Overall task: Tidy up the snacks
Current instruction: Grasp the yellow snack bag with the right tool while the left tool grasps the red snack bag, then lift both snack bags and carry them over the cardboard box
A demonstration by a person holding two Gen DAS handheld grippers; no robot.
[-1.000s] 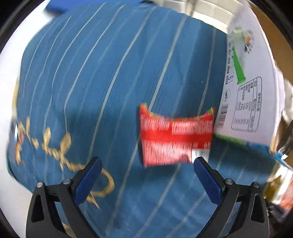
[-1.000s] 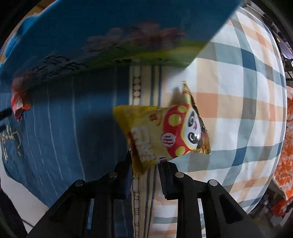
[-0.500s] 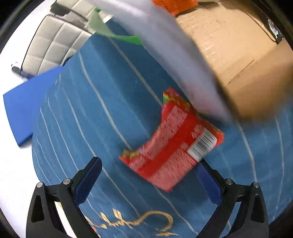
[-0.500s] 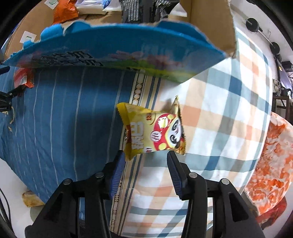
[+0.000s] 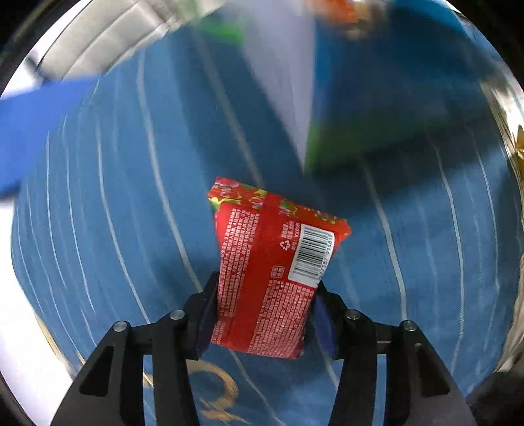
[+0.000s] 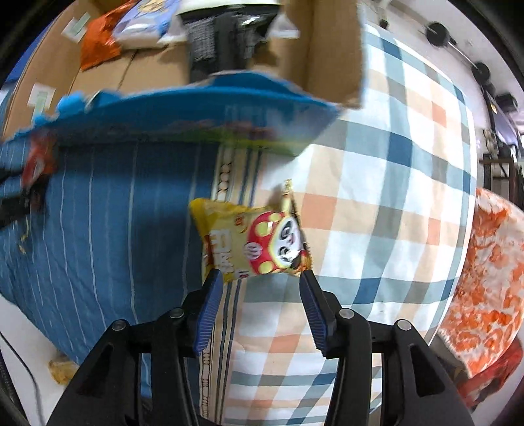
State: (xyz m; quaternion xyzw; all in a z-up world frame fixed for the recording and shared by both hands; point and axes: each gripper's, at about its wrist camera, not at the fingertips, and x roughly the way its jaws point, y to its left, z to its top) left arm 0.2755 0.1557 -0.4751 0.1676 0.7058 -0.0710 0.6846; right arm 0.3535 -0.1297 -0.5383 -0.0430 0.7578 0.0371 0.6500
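Red snack packet (image 5: 271, 272) stood lengthwise between the closing left gripper (image 5: 262, 314) pads, gripped across its short side over the blue striped cloth (image 5: 114, 213). Beside that cloth, the right gripper (image 6: 258, 304), jaws opening, hung just clear of the yellow packet (image 6: 252, 242).

Red snack pkt (image 5: 271, 275) looking glossy plastic film – yellow pkt (image 6: 253, 244) too; blue striped cloth (image 5: 114, 196) showing matt, cardboard box (image 6: 330, 49) dull.

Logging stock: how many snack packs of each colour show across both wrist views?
red packet: 1
yellow packet: 1
orange packet: 1
big blue bag: 1
white-blue packet: 1
Total: 5
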